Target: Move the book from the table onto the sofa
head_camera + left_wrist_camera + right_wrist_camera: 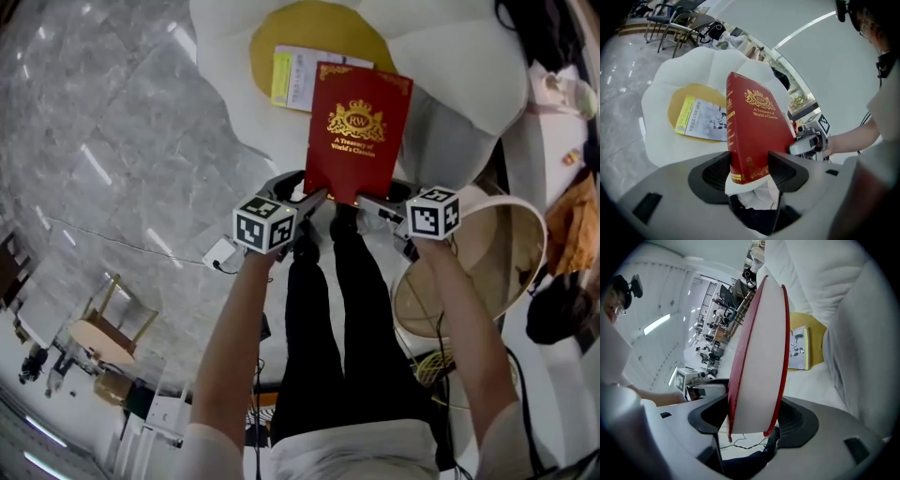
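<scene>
The white sofa [450,56] fills the top of the head view, cut off at the upper edge, with a round yellow cushion [328,28] set into its seat. To the right a round table [502,262] is partly hidden behind the person's right arm.

The red book [358,131] is in the air, above the sofa's front edge and touching neither the seat nor the table. Its cover reads "RW" under a gold crown, then "A Treasury of World's Classics". Both grippers hide its lower edge in the head view.

A thin booklet [295,80] with a yellow-green strip lies flat on the cushion. Its right corner is covered by the book and its print is too small to read.

The left gripper [749,169] is clamped across the book at the spine, and the right gripper [752,416] is clamped across it at the page edge, jaws pressed on both covers.
</scene>
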